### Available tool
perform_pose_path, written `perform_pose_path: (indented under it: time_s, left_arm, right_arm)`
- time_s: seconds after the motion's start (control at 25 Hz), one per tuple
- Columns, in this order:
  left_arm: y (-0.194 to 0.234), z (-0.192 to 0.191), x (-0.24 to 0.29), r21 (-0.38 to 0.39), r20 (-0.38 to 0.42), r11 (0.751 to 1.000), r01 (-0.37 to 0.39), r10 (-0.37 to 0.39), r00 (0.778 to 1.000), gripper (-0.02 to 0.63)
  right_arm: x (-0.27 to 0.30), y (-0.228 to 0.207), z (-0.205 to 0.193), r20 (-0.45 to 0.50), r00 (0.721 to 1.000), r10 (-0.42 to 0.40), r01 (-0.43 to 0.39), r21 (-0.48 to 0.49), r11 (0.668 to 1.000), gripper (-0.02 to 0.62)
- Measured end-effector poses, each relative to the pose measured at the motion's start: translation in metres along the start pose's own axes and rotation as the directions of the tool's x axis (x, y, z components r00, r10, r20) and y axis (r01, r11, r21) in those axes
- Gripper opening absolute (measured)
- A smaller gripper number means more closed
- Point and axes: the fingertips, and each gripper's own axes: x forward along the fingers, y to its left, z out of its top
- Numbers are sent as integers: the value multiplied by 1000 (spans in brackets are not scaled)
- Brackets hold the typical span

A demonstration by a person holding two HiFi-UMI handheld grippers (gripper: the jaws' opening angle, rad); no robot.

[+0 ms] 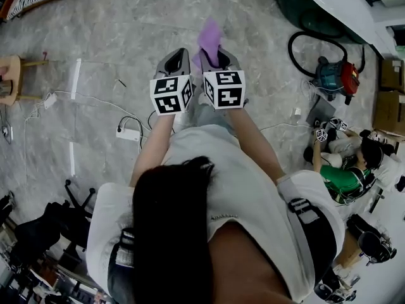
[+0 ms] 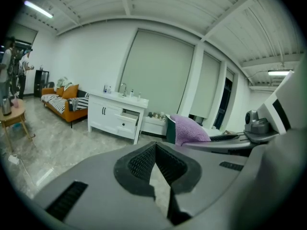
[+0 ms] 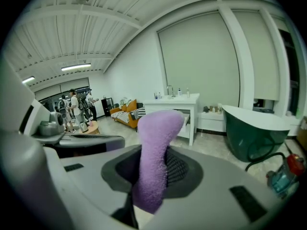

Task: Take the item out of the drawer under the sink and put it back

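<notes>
— What kind of room is it?
— A big one, with a grey stone floor [image 1: 126, 24], white walls and a ribbed ceiling. A person [image 1: 209, 189] stands on the floor and holds two grippers out in front.

— What is closest?
— The left gripper [image 2: 156, 146]. Its jaws are pressed together at the tips, with nothing between them. Just beside it is the right gripper [image 3: 156, 158]. Each one has a marker cube [image 1: 171, 95] with black and white squares on its back.

— Is the right one holding something?
— Yes. Its jaws are clamped on a purple cloth [image 3: 154, 138]. The fuzzy cloth stands up out of the jaws and flops over at the top. It is up in the air, well apart from the sink.

— What lies on the floor nearby?
— A white power strip [image 1: 128, 133] with thin cables is on the person's left. On the right is a red and teal vacuum cleaner [image 1: 335, 76] with a black hose.

— And farther off?
— A white sink cabinet [image 2: 103, 113] stands by the far wall, with small things on top. One drawer [image 2: 126, 124] under the sink sticks out, open.

— What is next to it?
— A dark green bathtub [image 3: 249, 128] is on one side. An orange sofa [image 2: 72, 113] with a striped cushion is on the other. A small round wooden table [image 2: 12, 115] stands near the sofa.
</notes>
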Motion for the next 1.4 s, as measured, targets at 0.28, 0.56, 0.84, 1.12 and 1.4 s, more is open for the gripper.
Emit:
perform_pose_path:
  time_s: [0.28,0.56,0.84,1.12,1.4]
  left_arm:
    - [-7,15,30,-9,14,999,-34,34,999,3]
    - [-13,22,53,-20,12,998,-60,60,998,3]
    - [-12,26,65,-25,14,996,-81,81,997,3]
    - [-18,31,73,-10,14,998,-67,67,998,3]
    - [-15,31,87,-3,2,999,-52,52,999,3]
  right_arm:
    - [16,-30,13,-9,1000,27,-28,-22,999,109]
    - [29,-49,22,-14,998,58,-58,-27,998,109]
    - [35,-65,25,-14,998,53,-53,-10,999,109]
    - [37,-71,29,-5,998,65,-65,-3,998,109]
    - [46,-81,29,-14,999,32,-32,-13,999,109]
